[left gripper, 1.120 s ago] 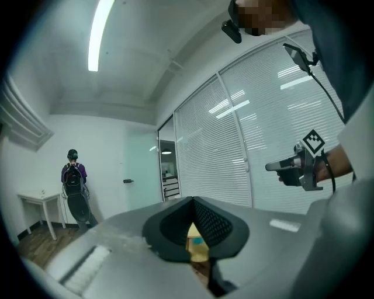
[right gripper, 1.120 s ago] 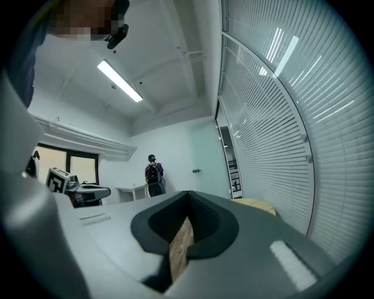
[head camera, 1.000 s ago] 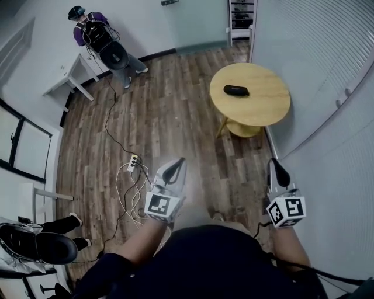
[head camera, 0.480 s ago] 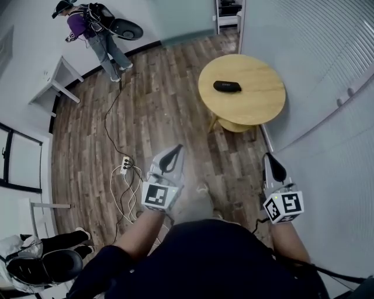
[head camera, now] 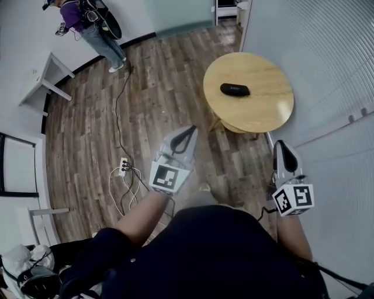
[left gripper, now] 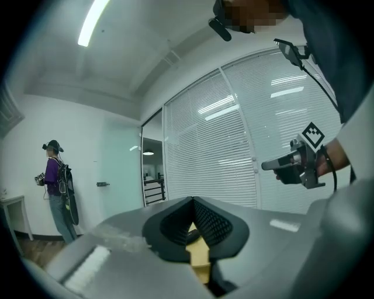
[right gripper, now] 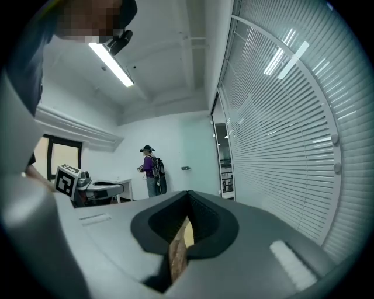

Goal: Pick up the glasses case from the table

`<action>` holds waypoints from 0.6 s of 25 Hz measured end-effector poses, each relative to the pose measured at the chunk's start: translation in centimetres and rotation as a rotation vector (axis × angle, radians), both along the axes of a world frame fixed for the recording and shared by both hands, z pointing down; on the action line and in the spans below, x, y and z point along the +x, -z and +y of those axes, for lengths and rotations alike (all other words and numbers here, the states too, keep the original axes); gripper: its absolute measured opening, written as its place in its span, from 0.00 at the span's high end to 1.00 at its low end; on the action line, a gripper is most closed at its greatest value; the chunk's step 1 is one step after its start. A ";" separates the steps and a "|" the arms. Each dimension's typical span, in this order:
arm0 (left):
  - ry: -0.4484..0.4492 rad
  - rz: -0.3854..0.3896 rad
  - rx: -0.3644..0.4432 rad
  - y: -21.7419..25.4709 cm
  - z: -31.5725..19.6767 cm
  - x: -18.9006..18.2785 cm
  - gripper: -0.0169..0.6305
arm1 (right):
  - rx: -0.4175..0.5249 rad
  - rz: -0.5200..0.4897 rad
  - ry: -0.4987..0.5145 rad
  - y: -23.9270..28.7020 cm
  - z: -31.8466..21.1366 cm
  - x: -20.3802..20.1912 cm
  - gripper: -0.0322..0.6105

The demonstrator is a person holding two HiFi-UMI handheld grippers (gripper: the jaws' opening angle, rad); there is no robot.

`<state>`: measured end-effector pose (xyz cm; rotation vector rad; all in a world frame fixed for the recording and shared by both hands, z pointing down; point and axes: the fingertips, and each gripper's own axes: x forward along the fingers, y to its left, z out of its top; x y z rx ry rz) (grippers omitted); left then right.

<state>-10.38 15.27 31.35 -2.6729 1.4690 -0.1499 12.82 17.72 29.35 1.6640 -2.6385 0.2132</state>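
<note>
The black glasses case (head camera: 235, 89) lies on the round yellow wooden table (head camera: 263, 114), a little left of its middle. Both grippers are held level over the wood floor, well short of the table. My left gripper (head camera: 190, 131) points at the table's left edge, its jaws shut with nothing in them. My right gripper (head camera: 281, 148) hovers near the table's near right rim, also shut and empty. The left gripper view shows only a sliver of yellow between the closed black pads (left gripper: 210, 219). The case is hidden in both gripper views.
A wall of white blinds (head camera: 327, 64) runs along the right, close to the table. A power strip with looped cables (head camera: 124, 169) lies on the floor at the left. A person with a backpack (head camera: 82, 17) stands at the far wall by a white desk (head camera: 44, 79).
Both grippers have moved forward toward the table, which now sits larger and nearer. The person at the far wall has drifted to the upper left.
</note>
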 end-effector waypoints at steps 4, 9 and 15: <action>-0.038 -0.012 0.004 -0.2 -3.6 -1.3 0.97 | -0.026 -0.009 0.005 0.1 -3.1 -2.1 0.94; -0.036 -0.006 -0.027 -2.4 -7.5 -2.6 0.97 | -0.051 0.017 0.024 -0.6 -6.5 -3.2 0.94; -0.010 0.029 -0.004 -1.6 -12.5 -3.1 0.97 | -0.037 0.028 0.062 -0.4 -13.1 -3.5 0.94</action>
